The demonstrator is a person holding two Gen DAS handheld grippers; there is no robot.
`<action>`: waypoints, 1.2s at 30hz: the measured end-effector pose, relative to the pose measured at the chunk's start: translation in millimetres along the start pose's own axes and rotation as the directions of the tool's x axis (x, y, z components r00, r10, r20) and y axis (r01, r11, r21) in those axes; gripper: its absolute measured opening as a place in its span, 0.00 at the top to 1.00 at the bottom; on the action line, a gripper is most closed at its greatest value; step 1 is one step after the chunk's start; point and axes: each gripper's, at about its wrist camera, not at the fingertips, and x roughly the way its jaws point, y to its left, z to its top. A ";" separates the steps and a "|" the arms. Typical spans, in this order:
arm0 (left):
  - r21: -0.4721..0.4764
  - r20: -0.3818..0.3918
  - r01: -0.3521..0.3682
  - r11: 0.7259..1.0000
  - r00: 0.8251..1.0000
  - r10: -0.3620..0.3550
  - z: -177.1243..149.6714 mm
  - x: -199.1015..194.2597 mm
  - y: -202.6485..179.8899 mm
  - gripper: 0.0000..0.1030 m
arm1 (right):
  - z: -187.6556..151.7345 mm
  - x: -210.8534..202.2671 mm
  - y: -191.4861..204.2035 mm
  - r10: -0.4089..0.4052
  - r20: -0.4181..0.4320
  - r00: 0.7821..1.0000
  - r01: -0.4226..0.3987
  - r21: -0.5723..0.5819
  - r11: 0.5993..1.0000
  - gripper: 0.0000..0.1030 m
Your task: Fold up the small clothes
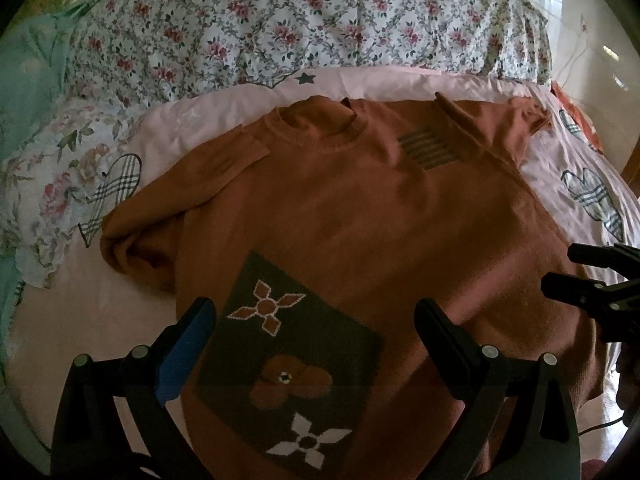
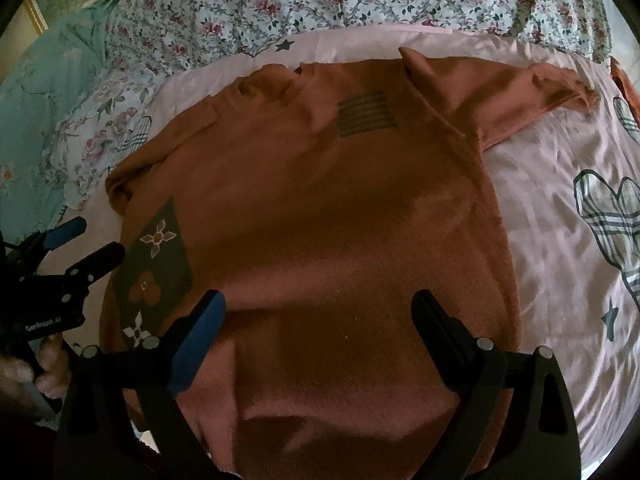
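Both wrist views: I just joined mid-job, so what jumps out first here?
An orange-brown sweater lies spread face up on the pink sheet, neck towards the flowered quilt. A dark patch with flower motifs sits near its hem, a striped patch on the chest. The left gripper and the right gripper hang wide open over the hem, holding nothing.

You see both views dim and soft, with daylight glaring off the glossy pale floor point(image 1: 576, 12) at upper right. Shadows darken the rust-brown knitted sweater point(image 2: 320, 200). Fisheye bending curves the edges into black corners.
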 end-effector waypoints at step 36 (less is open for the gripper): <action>-0.016 0.077 0.015 1.000 0.997 -0.013 12.1 16.5 6.2 0.03 | 14.5 10.6 -1.4 -0.002 -0.041 0.999 0.003 0.028 1.000 0.09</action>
